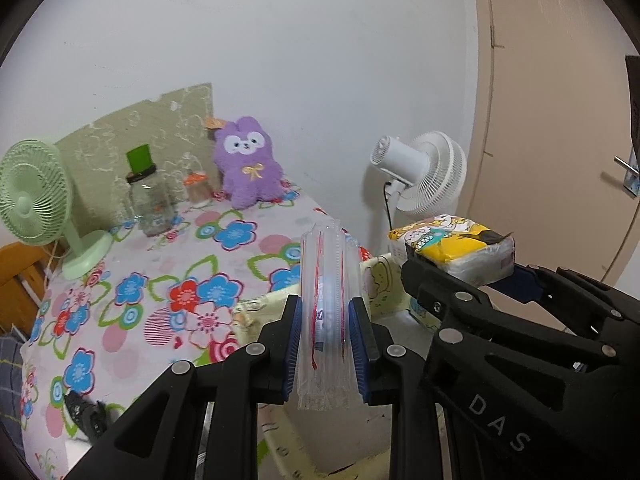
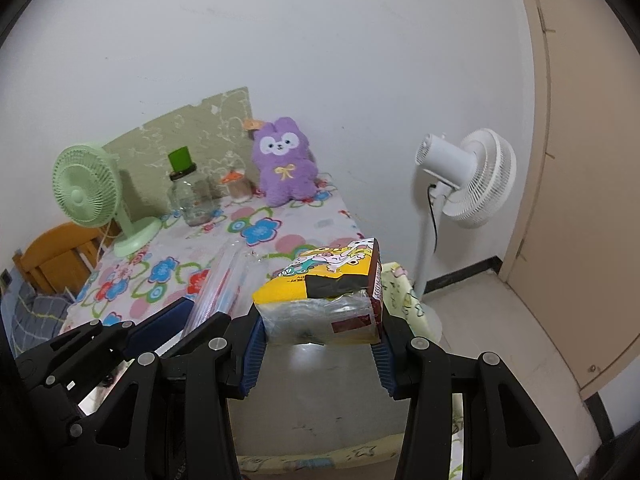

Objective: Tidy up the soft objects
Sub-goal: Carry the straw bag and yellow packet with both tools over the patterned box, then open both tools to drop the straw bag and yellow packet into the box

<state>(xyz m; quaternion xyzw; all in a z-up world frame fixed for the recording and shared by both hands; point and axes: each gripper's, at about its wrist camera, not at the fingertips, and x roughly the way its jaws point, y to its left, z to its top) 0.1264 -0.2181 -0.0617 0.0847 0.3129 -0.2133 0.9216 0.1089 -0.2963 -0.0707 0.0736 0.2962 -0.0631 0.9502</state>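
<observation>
My left gripper [image 1: 325, 312] is shut on a clear plastic pack with red lines [image 1: 326, 312], held upright over a pale yellow storage bin [image 1: 384, 280]. My right gripper [image 2: 318, 330] is shut on a yellow cartoon-print tissue pack [image 2: 328, 292], held above the same bin [image 2: 404, 292]. The tissue pack also shows in the left wrist view [image 1: 452, 246] to the right of the clear pack. The clear pack shows in the right wrist view [image 2: 222, 284] at the left. A purple plush rabbit [image 1: 246, 162] sits at the back of the floral table [image 1: 140, 280], also in the right wrist view [image 2: 284, 162].
A green desk fan [image 1: 36, 196], a glass jar with a green lid [image 1: 150, 200] and a small orange-lidded jar [image 1: 198, 188] stand on the table. A white standing fan [image 2: 464, 176] is by the wall near a beige door [image 2: 580, 160]. A wooden chair [image 2: 56, 256] is at the left.
</observation>
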